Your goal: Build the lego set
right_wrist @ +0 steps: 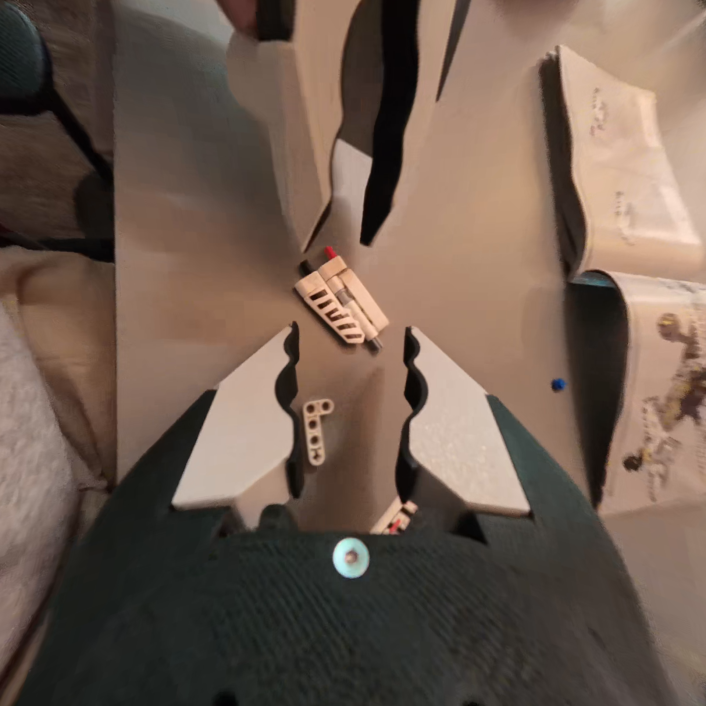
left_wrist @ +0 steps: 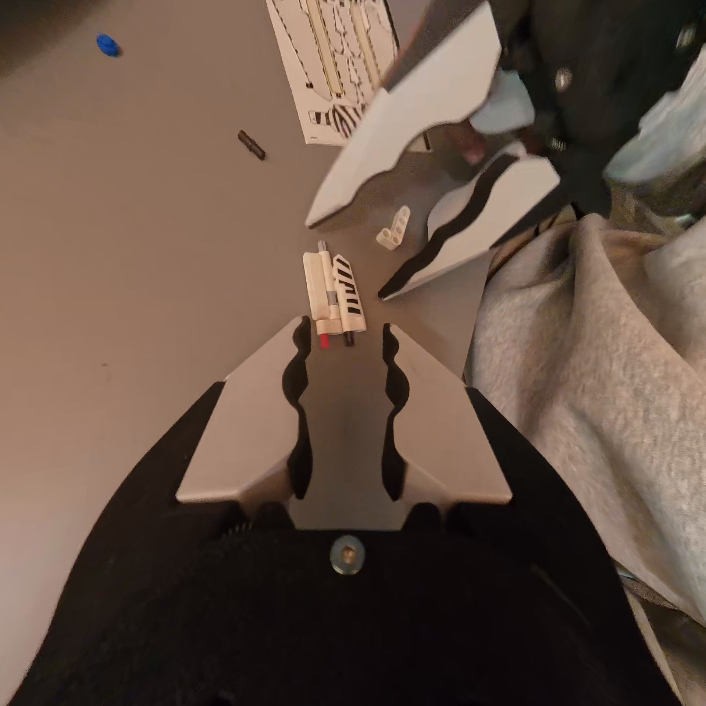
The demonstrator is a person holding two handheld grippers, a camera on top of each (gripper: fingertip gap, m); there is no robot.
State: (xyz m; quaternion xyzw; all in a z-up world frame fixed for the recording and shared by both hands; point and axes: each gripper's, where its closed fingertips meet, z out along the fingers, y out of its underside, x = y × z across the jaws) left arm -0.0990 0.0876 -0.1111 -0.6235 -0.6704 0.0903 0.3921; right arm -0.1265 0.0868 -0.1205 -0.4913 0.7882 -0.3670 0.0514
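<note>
- L gripper (left_wrist: 345,324): jaws apart, nothing held, tips just short of the sub-assembly (left_wrist: 336,294) lying flat on the table (left_wrist: 133,267).
- Sub-assembly: white beams w/ a striped panel, a red pin and a black pin poking out of the end nearest the L tips, a grey axle out of the far end.
- R gripper (right_wrist: 351,328): also apart and empty, coming in from the opposite side; its tips sit just beside the axle end.
- L-beam (right_wrist: 318,431): small white angled piece, loose on the table between the R jaws, well back from the tips; touching neither finger as far as can be told.
- Farther off: black pin (left_wrist: 251,144) and blue pin (left_wrist: 108,45) lie loose, well apart; instruction sheet (left_wrist: 336,68) beyond; booklet (right_wrist: 649,363) at table edge.
- Risk, judged: both grippers converge on the same small build — tips could collide or shove it sideways. A pinch on the striped panel alone might pop it off. R fingers closing low could sweep the L-beam away. Motion blur suggests fast hands, raising the odds.
</note>
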